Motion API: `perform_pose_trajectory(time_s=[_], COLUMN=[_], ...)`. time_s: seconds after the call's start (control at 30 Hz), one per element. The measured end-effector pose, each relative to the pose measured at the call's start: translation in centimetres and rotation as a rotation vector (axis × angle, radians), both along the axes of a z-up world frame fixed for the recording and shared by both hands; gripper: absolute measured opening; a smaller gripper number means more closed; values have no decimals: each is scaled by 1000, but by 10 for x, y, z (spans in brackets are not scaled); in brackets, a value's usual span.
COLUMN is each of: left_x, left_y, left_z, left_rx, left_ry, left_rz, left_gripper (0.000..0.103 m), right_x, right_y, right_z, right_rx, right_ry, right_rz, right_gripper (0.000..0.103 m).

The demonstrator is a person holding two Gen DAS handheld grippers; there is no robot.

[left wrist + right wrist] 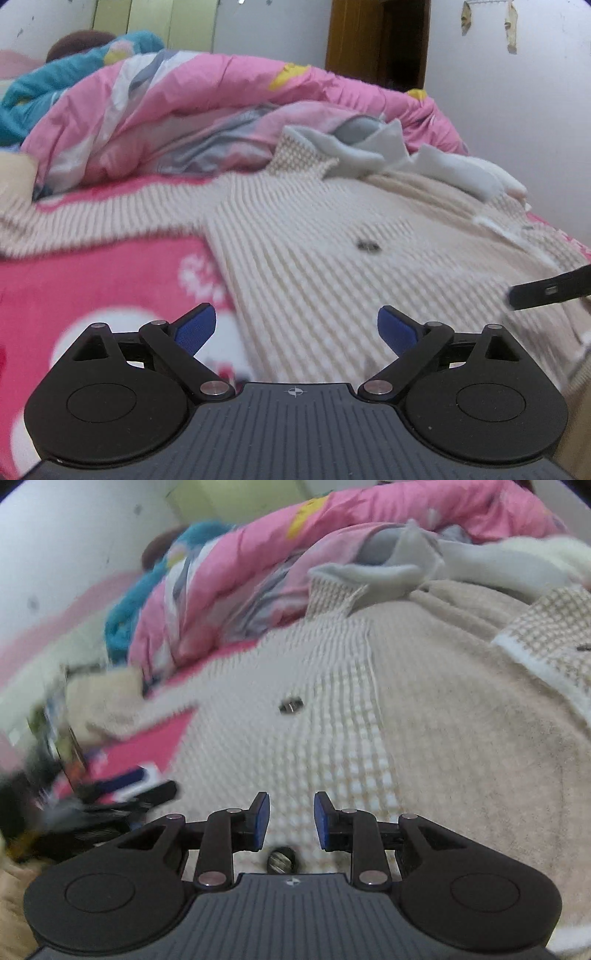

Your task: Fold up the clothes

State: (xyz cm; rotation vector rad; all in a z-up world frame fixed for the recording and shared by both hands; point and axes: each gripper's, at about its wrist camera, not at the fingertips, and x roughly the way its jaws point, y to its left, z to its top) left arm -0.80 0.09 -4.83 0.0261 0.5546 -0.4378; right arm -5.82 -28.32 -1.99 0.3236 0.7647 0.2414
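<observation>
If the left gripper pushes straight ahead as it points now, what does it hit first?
Probably the cream knit sweater spread on the bed; the open left gripper points down onto it, nothing between. Depth is uncertain.

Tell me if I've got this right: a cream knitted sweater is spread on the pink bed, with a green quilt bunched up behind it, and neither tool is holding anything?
Nearly. The quilt bunched up behind the cream knitted sweater is pink, not green; the left wrist view shows it plainly. The rest holds: the sweater lies on the pink bed, and the jaws of the left gripper and right gripper stand apart with nothing between them.
</observation>
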Motion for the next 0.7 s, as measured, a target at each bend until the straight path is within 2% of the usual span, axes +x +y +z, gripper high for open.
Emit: perform_pose_trajectory(time_s=[0.03, 0.13, 0.23, 0.3, 0.43, 0.57, 0.7], left_x=[-5, -17, -26, -30, -31, -37, -43], left_y=[0, 1, 2, 1, -1, 0, 4], left_z=[-4, -15, -23, -25, -26, -31, -36], left_rx=[11, 33, 29, 33, 28, 18, 5], left_ry=[9, 41, 52, 40, 38, 19, -13], left_rz=[2, 8, 20, 25, 35, 39, 24], left_gripper=[96, 96, 96, 97, 98, 98, 98], right_x=[-4, -20, -33, -32, 8, 80, 122], right_y=[-1, -15, -26, -34, -49, -60, -50], right_z=[-8, -19, -9, 4, 20, -3, -28], right_rx=[-33, -19, -25, -10, 31, 137, 121], right_ry=[8, 13, 14, -22, -88, 7, 75], right_rz=[-3, -16, -29, -41, -100, -138, -111], right_gripper=[26, 25, 27, 27, 30, 30, 29])
